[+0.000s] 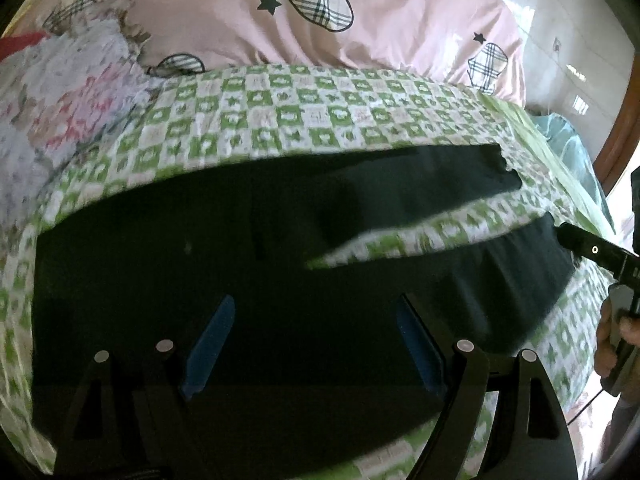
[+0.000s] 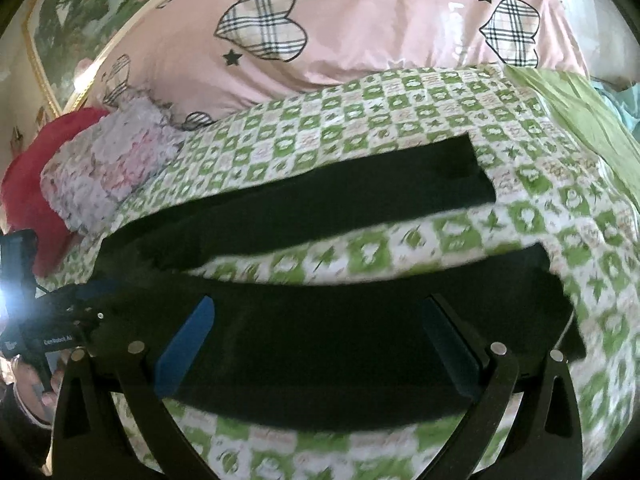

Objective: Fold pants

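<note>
Black pants [image 1: 240,240] lie flat on the bed's green checked sheet [image 1: 280,112], both legs spread in a V toward the foot end. Left gripper [image 1: 310,344] hangs over the waist end, jaws wide, nothing between them. Right gripper [image 2: 316,344] hangs over the near leg by its cuff, jaws also wide and empty. That spacing, one at each end, looks like setup to grab the near leg and lay it over the far one. Frames are blurred, so fabric contact is unclear.
</note>
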Motion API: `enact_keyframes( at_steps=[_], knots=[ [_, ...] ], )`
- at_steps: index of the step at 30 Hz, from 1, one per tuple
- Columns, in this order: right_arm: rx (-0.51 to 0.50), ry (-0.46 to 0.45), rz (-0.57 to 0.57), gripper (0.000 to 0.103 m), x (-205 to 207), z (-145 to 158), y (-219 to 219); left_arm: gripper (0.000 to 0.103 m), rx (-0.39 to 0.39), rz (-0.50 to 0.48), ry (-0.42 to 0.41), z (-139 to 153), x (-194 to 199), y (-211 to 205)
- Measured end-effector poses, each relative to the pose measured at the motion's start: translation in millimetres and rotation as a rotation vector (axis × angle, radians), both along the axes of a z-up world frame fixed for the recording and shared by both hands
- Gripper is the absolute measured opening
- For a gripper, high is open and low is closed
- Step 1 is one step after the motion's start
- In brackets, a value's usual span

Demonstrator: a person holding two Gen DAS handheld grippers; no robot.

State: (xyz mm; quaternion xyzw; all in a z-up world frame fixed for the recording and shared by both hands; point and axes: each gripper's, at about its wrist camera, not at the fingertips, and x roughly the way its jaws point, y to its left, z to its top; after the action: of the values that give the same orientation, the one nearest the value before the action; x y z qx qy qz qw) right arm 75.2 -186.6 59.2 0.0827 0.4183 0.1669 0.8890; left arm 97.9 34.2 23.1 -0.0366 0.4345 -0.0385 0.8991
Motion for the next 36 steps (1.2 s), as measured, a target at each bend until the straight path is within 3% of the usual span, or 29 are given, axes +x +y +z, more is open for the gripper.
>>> enact_keyframes(
  at_steps=[13, 21, 27, 29, 32, 34, 35, 36],
  knots=[
    [-0.005, 0.046, -0.05, 0.103, 99, 0, -43, 0.083, 0.044, -0.088, 0.053, 7, 109, 8],
    [-0.016, 0.111, -0.08, 0.103, 159, -12, -68, 0.083, 0.04, -0.177, 0.121, -13, 175, -2],
    [-0.037, 0.153, -0.06, 0.103, 199, -27, -75, 0.083, 0.045, -0.234, 0.216, -44, 219, 1],
    [-0.034, 0.16, -0.042, 0.1, 208, -34, -75, 0.083, 0.046, -0.266, 0.257, -56, 230, -2],
    [-0.042, 0.201, -0.005, 0.085, 219, -46, -71, 0.082, 0.1, -0.308, 0.273, -65, 237, -11],
    [-0.067, 0.207, 0.015, 0.071, 224, -51, -69, 0.071, 0.135, -0.351, 0.27, -66, 237, -21],
    [-0.078, 0.201, 0.017, 0.066, 223, -52, -68, 0.054, 0.14, -0.384, 0.264, -64, 235, -26],
    [-0.089, 0.197, 0.02, 0.053, 224, -51, -67, 0.034, 0.131, -0.406, 0.264, -63, 233, -29]
  ],
)
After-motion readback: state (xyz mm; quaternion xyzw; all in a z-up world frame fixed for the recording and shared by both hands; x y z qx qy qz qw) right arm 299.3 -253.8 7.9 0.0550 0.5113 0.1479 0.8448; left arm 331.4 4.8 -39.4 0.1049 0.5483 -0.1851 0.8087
